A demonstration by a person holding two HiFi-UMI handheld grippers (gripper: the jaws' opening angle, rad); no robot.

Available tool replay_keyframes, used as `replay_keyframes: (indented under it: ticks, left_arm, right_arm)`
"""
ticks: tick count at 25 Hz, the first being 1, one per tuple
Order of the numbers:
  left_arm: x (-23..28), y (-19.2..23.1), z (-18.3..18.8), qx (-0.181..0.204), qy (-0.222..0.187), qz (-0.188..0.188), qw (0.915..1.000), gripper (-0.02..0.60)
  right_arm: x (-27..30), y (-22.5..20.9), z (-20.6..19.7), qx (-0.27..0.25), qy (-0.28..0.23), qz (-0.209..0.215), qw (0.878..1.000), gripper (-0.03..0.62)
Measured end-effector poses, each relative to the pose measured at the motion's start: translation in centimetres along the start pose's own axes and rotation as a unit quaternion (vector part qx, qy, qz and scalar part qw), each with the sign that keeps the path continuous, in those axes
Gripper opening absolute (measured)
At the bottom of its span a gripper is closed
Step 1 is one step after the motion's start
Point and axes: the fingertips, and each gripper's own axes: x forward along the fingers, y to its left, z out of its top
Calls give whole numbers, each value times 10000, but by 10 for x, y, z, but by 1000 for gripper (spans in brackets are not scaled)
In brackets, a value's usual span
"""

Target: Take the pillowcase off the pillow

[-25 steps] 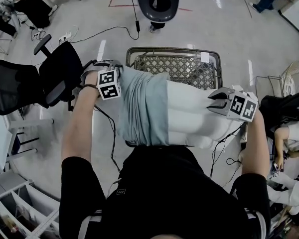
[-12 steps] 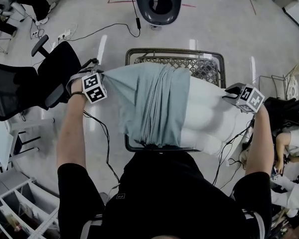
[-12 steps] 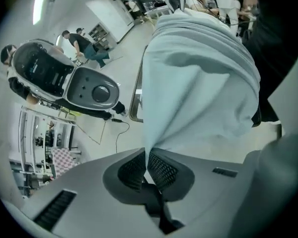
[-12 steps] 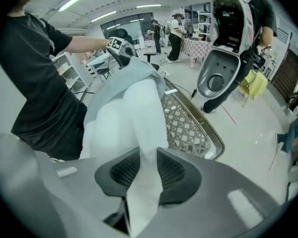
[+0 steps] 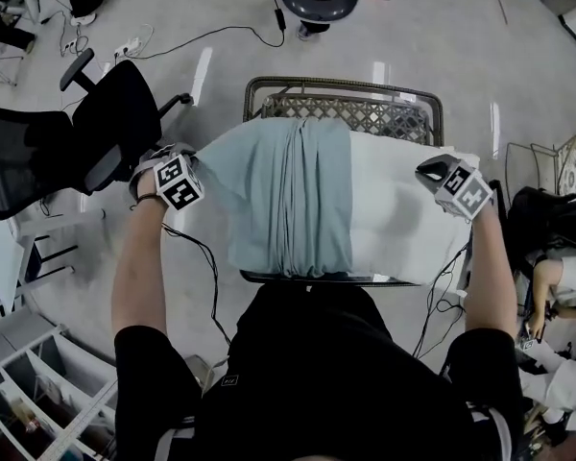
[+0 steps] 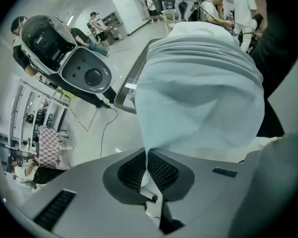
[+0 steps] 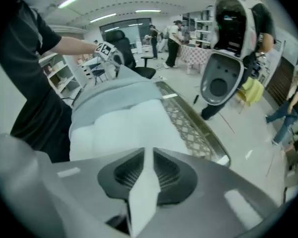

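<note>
Your left gripper is clamped on a thin fold of the blue-green pillowcase, and your right gripper has jaws that have just been closing onto a sliver of the white pillow. The pillow lies across the wire basket, half covered. Pull apart sharply and either thin pinch could slip free.

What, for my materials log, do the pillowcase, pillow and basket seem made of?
Pillowcase: soft woven cloth, perhaps cotton or a blend, matt pale blue-green; it gathers in fine folds.
Pillow: white matt fabric shell over a soft filling, judging by its puffed bulges; the filling itself is unseen.
Basket: probably metal, with a glossy tubular rim and open lattice walls.
</note>
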Motion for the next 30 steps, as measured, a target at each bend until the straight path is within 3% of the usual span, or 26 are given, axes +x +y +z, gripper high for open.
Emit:
replay_keyframes:
  ticks: [1, 2, 4, 6, 9, 12, 15, 18, 21, 23, 24, 30]
  left_arm:
    - [0, -12, 5, 2, -103, -69, 9999, 9]
    - [-1, -25, 10, 39, -218, -147, 9996, 9]
    - [-5, -53, 17, 162, -436, -305, 9985, 9]
    - [-8, -80, 21, 242, -667, -478, 9963, 9]
    - [-20, -115, 29, 52, -1139, -812, 9902, 9]
    - [-40, -146, 39, -53, -1557, -1053, 9822, 9]
    - [-48, -181, 40, 122, -1672, -1292, 9773, 9]
    - [-37, -214, 35, 189, -1628, -1589, 9736, 11]
    - [-27, -243, 36, 131, -1655, -1838, 9688, 14]
    - [-27, -259, 36, 190, -1663, -1870, 9680, 45]
    - [-29, -267, 36, 224, -1672, -1860, 9680, 94]
    - [-57, -321, 12, 41, -1757, -1656, 9704, 267]
  right_arm:
    - [16, 27, 7, -197, 97, 195, 9996, 116]
    - [31, 52, 12, -391, 208, 353, 9984, 168]
    - [52, 95, 19, -691, 316, 547, 9956, 209]
    - [61, 127, 26, -711, 207, 594, 9955, 215]
    - [61, 162, 27, -499, 26, 568, 9971, 258]
    - [56, 196, 8, -436, 268, 518, 9973, 282]
    - [65, 222, -22, -774, 713, 231, 9942, 401]
    - [84, 229, -32, -988, 687, -190, 9925, 435]
    - [81, 227, -28, -892, 472, -157, 9948, 439]
    - [67, 223, -27, -689, 286, -112, 9971, 439]
    - [62, 221, -30, -636, 256, -124, 9976, 439]
    - [63, 242, -65, -923, 524, -58, 9943, 457]
